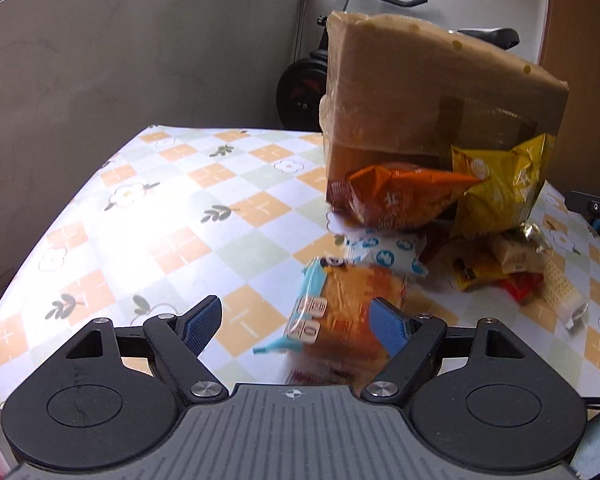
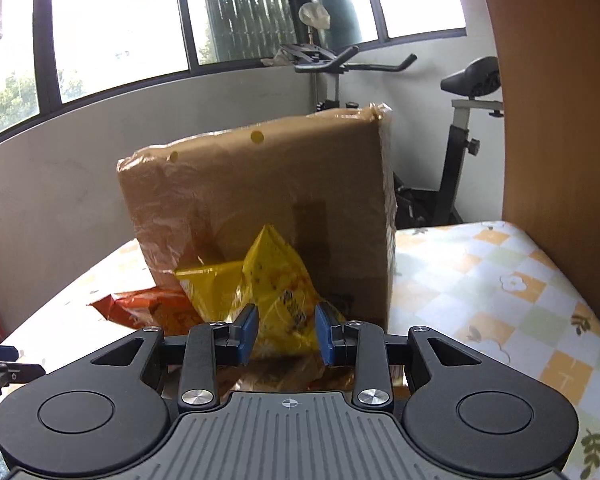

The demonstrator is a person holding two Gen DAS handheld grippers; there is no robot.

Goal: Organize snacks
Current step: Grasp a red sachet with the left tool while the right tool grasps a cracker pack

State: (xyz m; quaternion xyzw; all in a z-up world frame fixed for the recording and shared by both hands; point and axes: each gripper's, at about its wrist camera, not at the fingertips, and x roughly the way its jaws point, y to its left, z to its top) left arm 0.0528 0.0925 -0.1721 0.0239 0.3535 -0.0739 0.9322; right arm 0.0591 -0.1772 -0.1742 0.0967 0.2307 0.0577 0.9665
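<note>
Two snack packs in reach

My left hand-held gripper gapes over the soft bread pack; right hand-held gripper straddles the crinkly yellow chip bag, unclamped; I'd pinch seams.

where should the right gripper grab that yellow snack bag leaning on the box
Judging by its pose, take the yellow snack bag across its lower middle, coming straight in from the front. It stands upright against the cardboard box, so the back is blocked, and the crimped top corner looks too floppy. The right gripper already has a finger on either side of it.
</note>
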